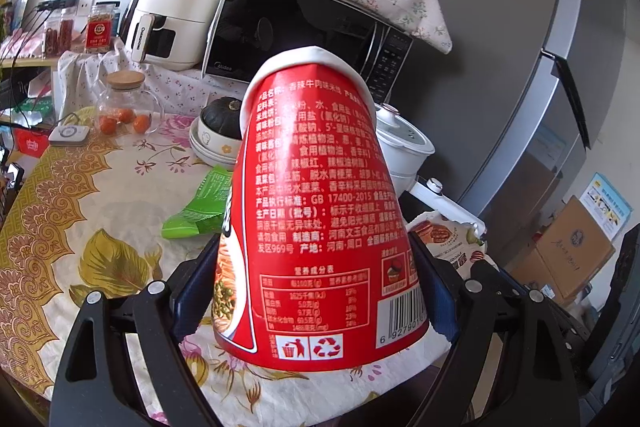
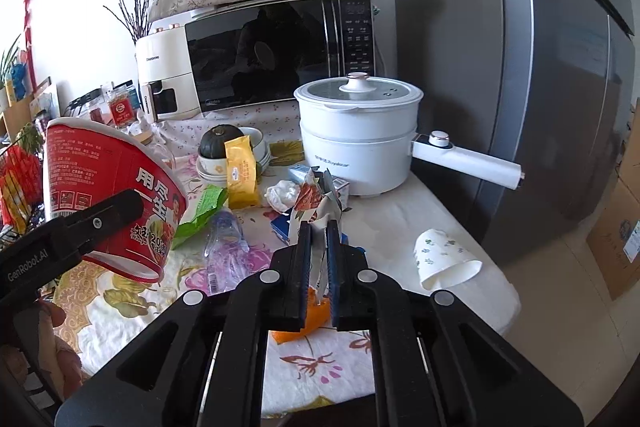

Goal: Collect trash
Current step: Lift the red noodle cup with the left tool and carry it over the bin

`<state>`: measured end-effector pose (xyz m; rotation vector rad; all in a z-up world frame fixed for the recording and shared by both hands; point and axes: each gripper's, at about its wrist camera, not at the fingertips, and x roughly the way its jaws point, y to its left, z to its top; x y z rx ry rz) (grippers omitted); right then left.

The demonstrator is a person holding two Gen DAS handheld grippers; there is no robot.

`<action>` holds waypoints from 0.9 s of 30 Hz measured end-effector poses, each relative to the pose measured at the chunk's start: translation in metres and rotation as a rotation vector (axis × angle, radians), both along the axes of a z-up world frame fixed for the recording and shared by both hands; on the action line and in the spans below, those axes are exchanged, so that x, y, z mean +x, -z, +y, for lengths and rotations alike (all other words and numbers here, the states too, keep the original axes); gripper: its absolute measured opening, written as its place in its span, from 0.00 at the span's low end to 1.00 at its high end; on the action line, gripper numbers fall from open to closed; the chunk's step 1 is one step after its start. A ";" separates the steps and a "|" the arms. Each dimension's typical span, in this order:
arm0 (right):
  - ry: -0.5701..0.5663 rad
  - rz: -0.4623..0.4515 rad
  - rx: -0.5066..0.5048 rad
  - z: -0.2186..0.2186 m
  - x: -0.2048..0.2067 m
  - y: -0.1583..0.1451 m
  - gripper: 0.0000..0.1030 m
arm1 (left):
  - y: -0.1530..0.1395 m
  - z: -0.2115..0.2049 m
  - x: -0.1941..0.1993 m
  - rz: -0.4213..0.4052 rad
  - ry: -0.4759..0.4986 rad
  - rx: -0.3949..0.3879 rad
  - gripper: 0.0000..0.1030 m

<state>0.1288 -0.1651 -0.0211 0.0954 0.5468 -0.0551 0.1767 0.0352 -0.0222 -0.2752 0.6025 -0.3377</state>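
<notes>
Left gripper (image 1: 316, 291): jaws spread wide and clamped on the red noodle cup (image 1: 320, 211), one blue pad on each side of its wall; cup is lifted off the table, tilted, white rim pointing away.
Right gripper (image 2: 319, 259): jaws nearly together, pinching a crumpled snack wrapper (image 2: 318, 203) that sticks up between the pads.
Under the right gripper: an orange scrap (image 2: 316, 311) lies on the floral tablecloth (image 2: 320, 363).
Nearby on the table: crushed clear plastic bottle (image 2: 224, 247), green wrapper (image 2: 200, 211), and a paper cup (image 2: 444, 259) lying on its side toward the table's right edge.
Middle of the table: yellow packet (image 2: 242, 173) leaning on stacked bowls (image 2: 212, 167), a white tissue wad (image 2: 282, 195) just beside it.
Further back: white electric pot (image 2: 356, 139) with its lid on, handle pointing right.
Far end: microwave (image 2: 276, 51) under a floral cloth, white air fryer (image 2: 164, 83) to its left, grey fridge (image 2: 560, 67) on the right.
</notes>
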 end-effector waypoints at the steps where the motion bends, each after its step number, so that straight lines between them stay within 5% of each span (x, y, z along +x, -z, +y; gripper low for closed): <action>1: 0.006 -0.003 0.000 -0.003 -0.003 -0.002 0.06 | -0.001 -0.002 -0.002 -0.005 0.004 0.002 0.82; 27: 0.137 -0.013 -0.044 -0.043 -0.074 0.001 0.07 | 0.004 -0.060 -0.054 -0.044 0.134 0.065 0.83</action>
